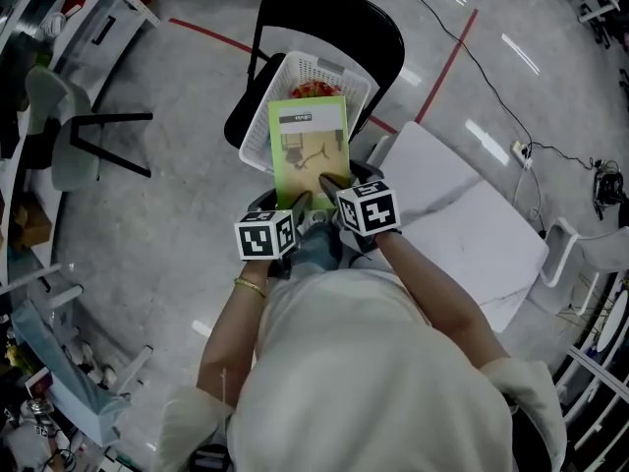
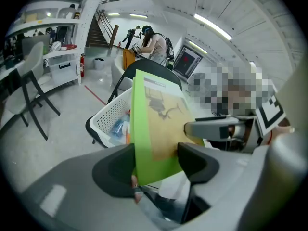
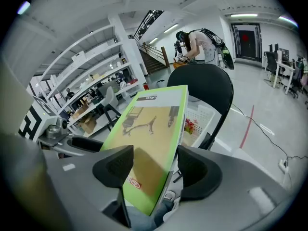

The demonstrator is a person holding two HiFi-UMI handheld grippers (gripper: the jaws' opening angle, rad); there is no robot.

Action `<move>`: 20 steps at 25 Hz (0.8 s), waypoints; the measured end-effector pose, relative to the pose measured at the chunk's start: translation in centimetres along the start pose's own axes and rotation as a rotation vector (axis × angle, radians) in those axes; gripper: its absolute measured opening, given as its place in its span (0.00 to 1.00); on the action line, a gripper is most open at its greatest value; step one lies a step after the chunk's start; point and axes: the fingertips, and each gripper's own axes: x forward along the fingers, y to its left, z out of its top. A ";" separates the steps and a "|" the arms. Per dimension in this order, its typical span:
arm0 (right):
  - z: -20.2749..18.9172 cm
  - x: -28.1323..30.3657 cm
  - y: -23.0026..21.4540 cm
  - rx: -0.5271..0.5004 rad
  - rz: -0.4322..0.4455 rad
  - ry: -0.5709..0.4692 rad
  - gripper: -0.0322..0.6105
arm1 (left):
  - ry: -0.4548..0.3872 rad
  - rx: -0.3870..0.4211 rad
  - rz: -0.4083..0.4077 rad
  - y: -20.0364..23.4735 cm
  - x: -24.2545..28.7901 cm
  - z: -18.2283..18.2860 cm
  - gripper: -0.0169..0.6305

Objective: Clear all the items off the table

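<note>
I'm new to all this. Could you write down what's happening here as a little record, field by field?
Held: box, green, flat
Held by: left gripper and right gripper, each shut on its near end
Box pose: tilted, far end over the basket
Basket: white, on a black chair, with some items inside
Table: white, on the person's right

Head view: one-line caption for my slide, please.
Left tool and right tool together grip a green box at a white basket on a black chair.
</note>
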 end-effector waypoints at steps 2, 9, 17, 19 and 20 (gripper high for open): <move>0.2 0.8 0.0 0.005 -0.002 0.009 0.48 | 0.007 -0.003 0.002 0.7 0.4 0.2 0.45; 1.1 2.8 -0.2 -0.033 -0.005 0.033 0.47 | -0.005 -0.013 0.029 2.6 1.5 1.4 0.45; 2.9 3.8 0.3 -0.083 0.017 0.020 0.44 | -0.036 0.063 0.071 3.3 2.3 4.3 0.42; 3.0 3.8 0.4 -0.082 0.019 0.018 0.44 | -0.044 0.069 0.067 3.2 2.1 4.7 0.42; 3.0 3.8 0.4 -0.081 0.021 0.017 0.44 | -0.044 0.073 0.064 3.1 2.0 4.7 0.42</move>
